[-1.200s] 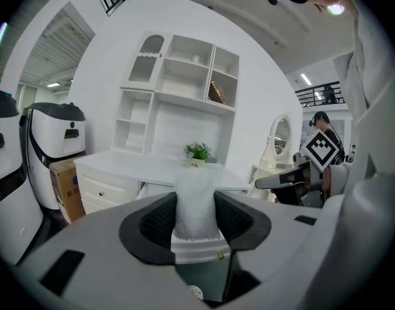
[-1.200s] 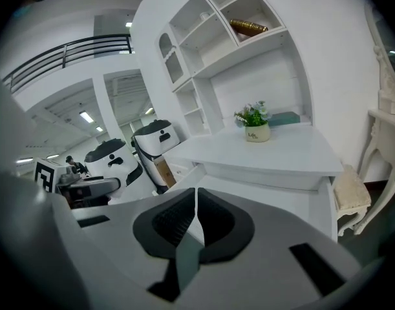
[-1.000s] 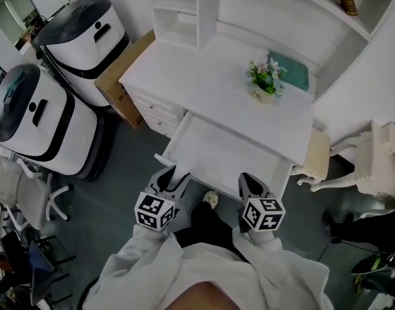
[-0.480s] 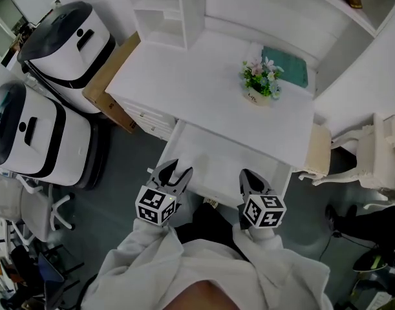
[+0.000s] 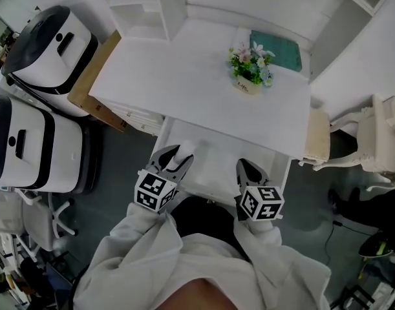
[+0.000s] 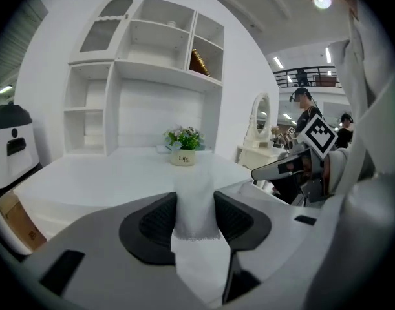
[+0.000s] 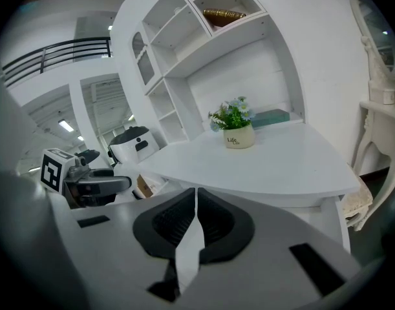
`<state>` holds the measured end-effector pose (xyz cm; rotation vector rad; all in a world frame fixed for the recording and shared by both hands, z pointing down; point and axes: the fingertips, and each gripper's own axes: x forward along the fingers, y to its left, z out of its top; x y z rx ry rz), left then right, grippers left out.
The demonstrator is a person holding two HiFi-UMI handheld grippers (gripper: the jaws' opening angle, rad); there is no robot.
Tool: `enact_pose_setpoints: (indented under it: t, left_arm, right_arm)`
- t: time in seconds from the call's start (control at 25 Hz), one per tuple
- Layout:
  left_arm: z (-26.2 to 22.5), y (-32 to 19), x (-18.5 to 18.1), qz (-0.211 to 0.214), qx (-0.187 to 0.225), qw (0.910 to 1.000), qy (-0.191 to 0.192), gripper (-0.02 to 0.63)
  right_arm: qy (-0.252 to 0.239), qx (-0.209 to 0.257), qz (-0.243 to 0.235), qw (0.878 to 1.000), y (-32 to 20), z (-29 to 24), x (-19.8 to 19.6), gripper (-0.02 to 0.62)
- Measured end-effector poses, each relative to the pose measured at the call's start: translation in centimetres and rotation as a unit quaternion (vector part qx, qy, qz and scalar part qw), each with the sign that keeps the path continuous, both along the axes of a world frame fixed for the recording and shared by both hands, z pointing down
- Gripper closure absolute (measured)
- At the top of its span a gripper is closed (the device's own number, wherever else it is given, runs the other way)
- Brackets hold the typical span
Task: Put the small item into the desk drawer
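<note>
**Carry the white piece well inside the drawer before letting go**

The left gripper (image 5: 174, 159) hovers over the near-left part of the open desk drawer (image 5: 216, 157), its jaws partly apart and pressed on a small white item (image 6: 195, 192). The item is therefore above the drawer, not yet lying in it.

To do this step well, I judge the left gripper should move on toward 12 o'clock, past the drawer's front rim. It should then dip until the item nearly meets the drawer bottom, and only then spread its jaws. A release from height risks the light piece drifting or landing on the rim. The left wall of the drawer lies close at 9 o'clock, so a slight shift toward 3 o'clock gives more room.

The right gripper (image 5: 249, 172) sits at 3 o'clock from the left one, over the drawer's front edge, jaws together and holding nothing. It is best kept out of the way.

The item is plain white, narrow and upright between the pads, with a rough, slightly frayed lower edge. It looks soft, perhaps cloth or foam, though I cannot tell which. On the desk (image 5: 184, 76), a flower pot (image 5: 249, 76) stands at 1 o'clock, well apart.
</note>
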<state>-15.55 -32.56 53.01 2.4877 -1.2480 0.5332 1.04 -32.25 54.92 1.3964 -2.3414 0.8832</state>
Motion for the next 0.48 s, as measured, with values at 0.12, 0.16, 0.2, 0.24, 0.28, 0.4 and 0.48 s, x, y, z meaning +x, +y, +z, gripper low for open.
enact_pose_setpoints:
  t: [0.12,0.16,0.2,0.24,0.28,0.4,0.48]
  left_arm:
    - [1.0,-0.2,1.2,0.038,-0.006,0.9991,-0.019,0.416]
    - [1.4,-0.4,1.5,0.050,-0.008,0.9984,-0.027,0.416]
    - [1.7,-0.6,1.7,0.060,-0.009,0.9975,-0.035,0.416]
    - [2.0,-0.8,1.9,0.069,-0.010,0.9966,-0.044,0.416]
    - [2.4,-1.0,2.0,0.076,-0.012,0.9957,-0.052,0.416]
    - [3.9,-1.6,2.4,0.091,-0.032,0.9932,-0.065,0.416]
    - [5.2,-1.8,2.7,0.103,-0.048,0.9910,-0.070,0.416]
  right_arm:
    - [0.002,-0.004,0.006,1.000,0.2,0.6,0.3,0.558]
    - [0.003,-0.005,0.007,1.000,0.2,0.7,0.4,0.558]
    - [0.005,-0.005,0.009,1.000,0.2,0.8,0.5,0.558]
    - [0.006,-0.005,0.010,1.000,0.2,0.9,0.5,0.558]
    - [0.007,-0.006,0.011,1.000,0.3,1.0,0.6,0.558]
    - [0.010,-0.011,0.015,1.000,0.5,1.4,0.8,0.558]
    - [0.011,-0.015,0.019,1.000,0.5,1.6,1.1,0.558]
